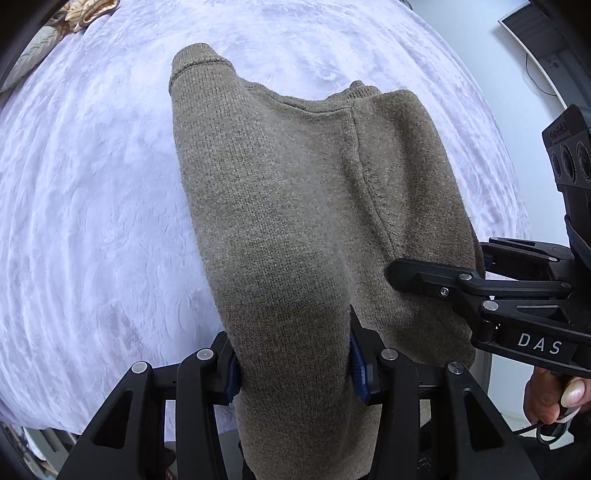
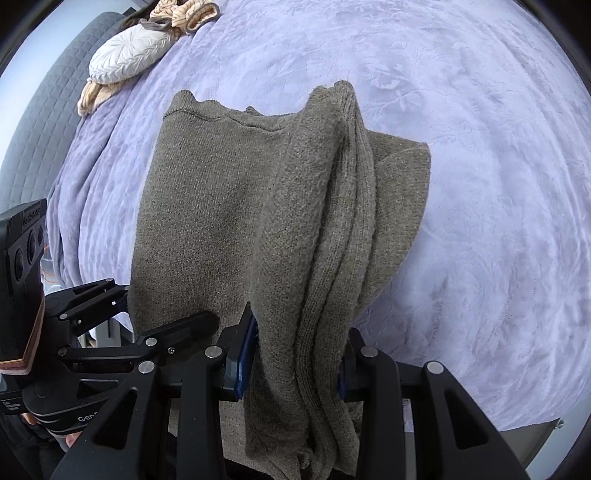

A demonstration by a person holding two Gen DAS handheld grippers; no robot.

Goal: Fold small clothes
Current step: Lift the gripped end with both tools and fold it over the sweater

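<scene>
while my left gripper clamps one side of the olive knit sweater and my right gripper pinches the bunched other side, it hangs over the lavender bedspread; next i'd lower it flat.

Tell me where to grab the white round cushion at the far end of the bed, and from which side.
Take the white round cushion by its open near rim, coming in from the lavender bedspread side. Striped clothes crowd its far edge, and the grey headboard blocks the back.
</scene>
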